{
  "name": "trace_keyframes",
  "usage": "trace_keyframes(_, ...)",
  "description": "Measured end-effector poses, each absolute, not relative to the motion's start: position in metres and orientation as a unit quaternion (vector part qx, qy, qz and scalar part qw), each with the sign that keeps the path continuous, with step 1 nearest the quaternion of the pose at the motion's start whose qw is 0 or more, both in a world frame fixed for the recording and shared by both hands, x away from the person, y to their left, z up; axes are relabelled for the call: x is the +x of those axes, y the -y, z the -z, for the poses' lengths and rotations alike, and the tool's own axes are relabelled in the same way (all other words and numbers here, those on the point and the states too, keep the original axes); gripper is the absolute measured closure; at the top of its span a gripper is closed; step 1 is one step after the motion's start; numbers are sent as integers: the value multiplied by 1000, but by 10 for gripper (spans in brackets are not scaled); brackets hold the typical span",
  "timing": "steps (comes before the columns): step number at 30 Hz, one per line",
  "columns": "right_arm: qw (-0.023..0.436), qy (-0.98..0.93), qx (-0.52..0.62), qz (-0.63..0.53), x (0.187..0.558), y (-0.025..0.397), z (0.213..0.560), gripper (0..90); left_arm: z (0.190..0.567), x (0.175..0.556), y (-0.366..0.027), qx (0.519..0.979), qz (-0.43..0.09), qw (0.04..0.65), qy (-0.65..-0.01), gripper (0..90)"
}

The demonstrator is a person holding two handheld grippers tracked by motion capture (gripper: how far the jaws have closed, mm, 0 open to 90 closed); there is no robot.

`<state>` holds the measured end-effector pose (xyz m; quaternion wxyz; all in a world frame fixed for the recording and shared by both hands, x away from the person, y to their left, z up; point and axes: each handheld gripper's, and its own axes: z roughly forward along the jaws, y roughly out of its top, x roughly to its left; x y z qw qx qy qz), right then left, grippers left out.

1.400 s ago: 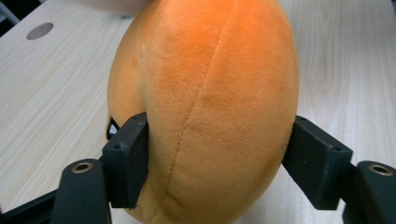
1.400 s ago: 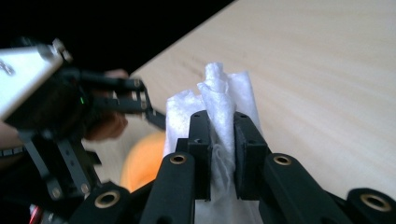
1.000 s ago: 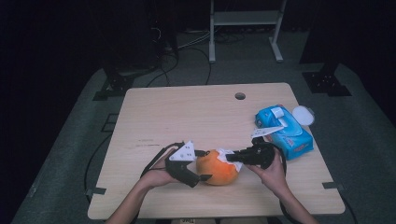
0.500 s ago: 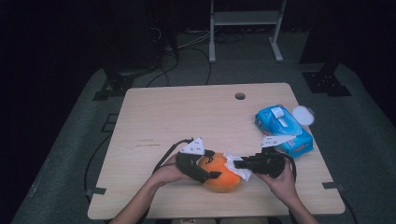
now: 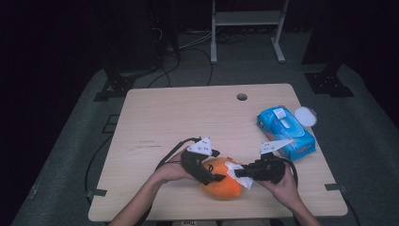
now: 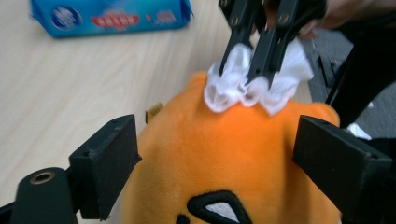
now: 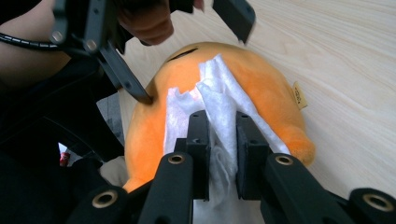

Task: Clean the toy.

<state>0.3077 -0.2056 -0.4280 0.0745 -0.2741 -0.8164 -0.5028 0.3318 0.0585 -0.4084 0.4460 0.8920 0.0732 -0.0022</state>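
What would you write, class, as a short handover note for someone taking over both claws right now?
Left claw: open, jaws either side of the orange plush toy, bracing it near the table's front edge.
Right claw: shut on the white wipe, pressed to the toy's top.
Blue wipes pack: on the table, far right.
Done: wipe taken, on the toy.
Left: probably finish wiping the toy, then put the wipe down.

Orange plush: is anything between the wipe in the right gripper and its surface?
Nothing visible. The white wipe, clamped in the right gripper, lies directly on the orange plush; the left gripper straddles the plush with jaws apart.
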Motion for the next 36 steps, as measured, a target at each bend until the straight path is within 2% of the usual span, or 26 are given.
trace_keyframes(4, 72, 811, -281, 508, 306, 214, 428, 774, 418, 329, -53, 895, 9, 441, -65, 135)
trace_keyframes(12, 75, 797, -300, 519, 306, 232, 426, 751, 424, 323, -55, 907, -15, 416, -70, 397)
trace_keyframes(16, 72, 790, -302, 529, 306, 235, 423, 752, 418, 323, -55, 905, -16, 420, -72, 474)
trace_keyframes(17, 73, 787, -302, 533, 306, 236, 422, 751, 417, 323, -55, 901, -13, 427, -76, 474)
trace_keyframes(18, 70, 784, -304, 537, 305, 238, 420, 750, 414, 323, -56, 894, -9, 441, -81, 512)
trace_keyframes(25, 66, 770, -315, 552, 307, 250, 417, 746, 402, 331, -65, 879, -26, 465, -104, 527)
trace_keyframes(29, 46, 769, -326, 548, 308, 261, 415, 749, 391, 346, -72, 872, -76, 468, -124, 523)
trace_keyframes(36, 6, 780, -359, 513, 310, 287, 422, 748, 390, 378, -83, 865, -119, 459, -161, 506)
